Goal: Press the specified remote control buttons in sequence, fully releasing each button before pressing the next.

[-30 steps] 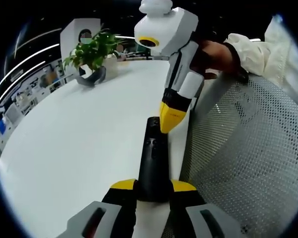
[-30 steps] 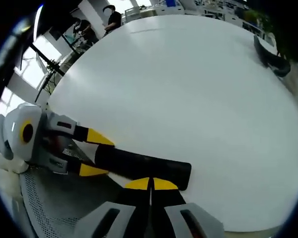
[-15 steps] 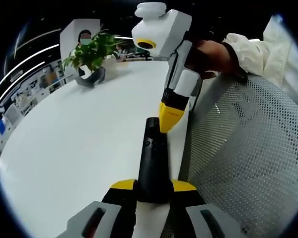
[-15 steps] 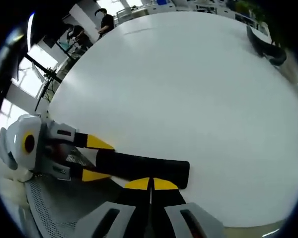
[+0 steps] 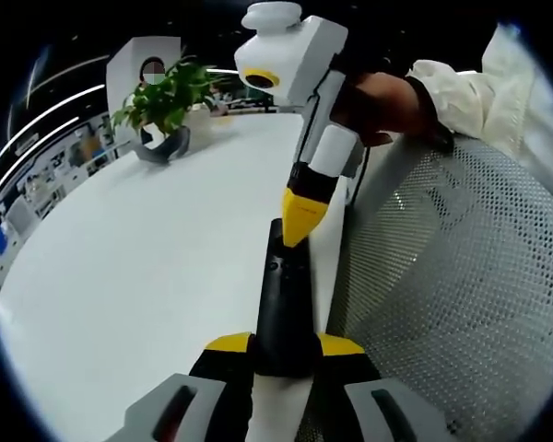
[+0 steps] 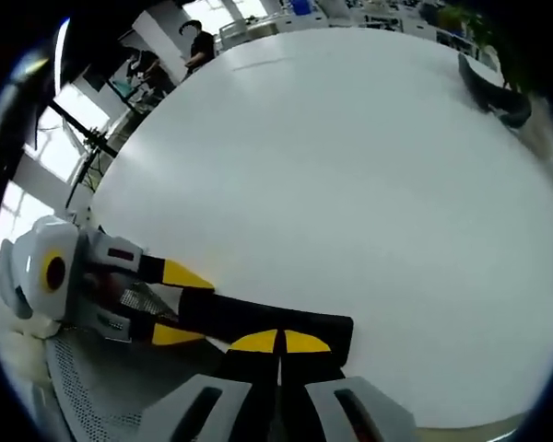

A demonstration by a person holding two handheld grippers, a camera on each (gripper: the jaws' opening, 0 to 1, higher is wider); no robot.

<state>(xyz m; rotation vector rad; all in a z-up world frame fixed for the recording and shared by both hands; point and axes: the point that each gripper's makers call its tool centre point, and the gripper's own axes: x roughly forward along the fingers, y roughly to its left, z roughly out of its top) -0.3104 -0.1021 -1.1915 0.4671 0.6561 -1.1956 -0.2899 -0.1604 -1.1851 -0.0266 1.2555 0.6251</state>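
Observation:
A black remote control [image 5: 282, 304] lies lengthwise along the white table's [image 5: 138, 267] edge. My left gripper [image 5: 284, 343] is shut on its near end, a yellow tip on either side. My right gripper [image 5: 300, 216] comes down from above, held by a hand in a white sleeve. Its jaws are shut to one yellow point that rests on the remote's far end, near the small buttons. In the right gripper view, my right gripper [image 6: 278, 341] stands shut right over the remote [image 6: 258, 318], and the left gripper [image 6: 178, 304] clasps the remote's left end.
A potted green plant [image 5: 166, 97] in a dark pot [image 6: 493, 92] stands at the table's far side. A grey mesh chair [image 5: 452, 285] is close beside the table edge. People [image 6: 198, 41] stand far off in the room behind.
My right gripper's shut tip has shifted left from beside the remote's far end onto its top face. The left gripper and the remote have stayed in place.

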